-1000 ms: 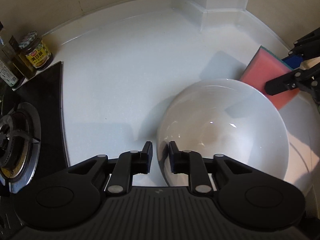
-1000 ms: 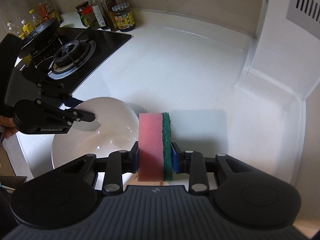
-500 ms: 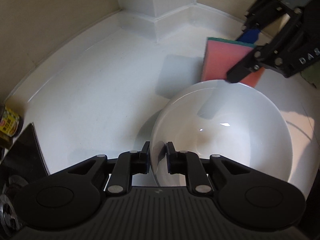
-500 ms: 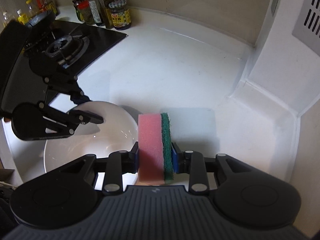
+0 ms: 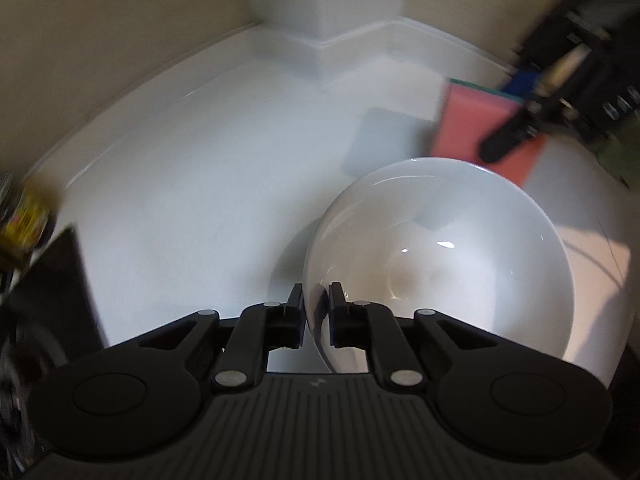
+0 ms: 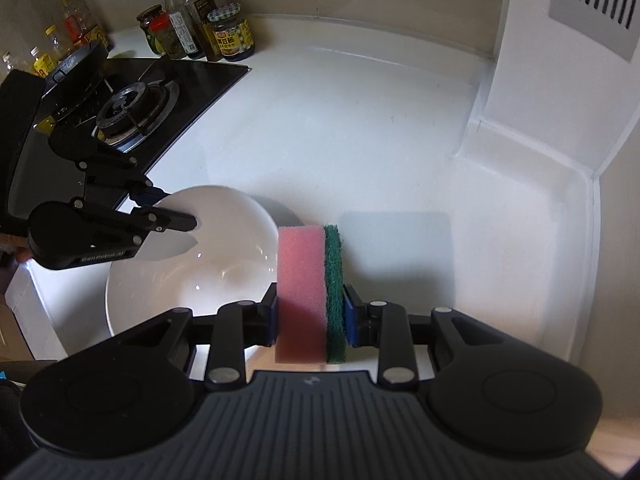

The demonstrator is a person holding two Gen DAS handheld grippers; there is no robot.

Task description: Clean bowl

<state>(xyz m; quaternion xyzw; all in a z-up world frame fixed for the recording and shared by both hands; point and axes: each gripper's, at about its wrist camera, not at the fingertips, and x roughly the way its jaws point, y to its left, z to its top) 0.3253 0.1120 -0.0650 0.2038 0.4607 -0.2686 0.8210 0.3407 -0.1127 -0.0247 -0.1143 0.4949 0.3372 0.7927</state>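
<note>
Gripping the near rim of the white bowl [image 5: 440, 264] with my left tool [image 5: 315, 312], I have one finger inside the wall and one outside; the jaws have just been closing, and they now clamp the rim. The bowl sits on the white counter [image 6: 360, 128], just beside the black stove [image 6: 132, 108]. My right tool [image 6: 310, 316] is clenched on the sponge [image 6: 308, 288], pink foam to the left and green scourer to the right, held above the counter just beside the bowl's far rim and not yet touching it.

What worries me most is the hold on the rim. It is a thin, glossy edge pinched at a single spot, so I judge that a hard push of the sponge could make the bowl pivot or slip free. If it skids it could go toward the stove or off the counter's front edge, which lies close by. Pressing down on the far side could also tip it.

The left wrist view is smeared by motion, so the right tool and the jar [image 5: 24, 220] at the edge are blurry. I cannot tell whether the bowl is dirty or wet; only glare shows inside. The bowl's base is hidden behind my tools.
</note>
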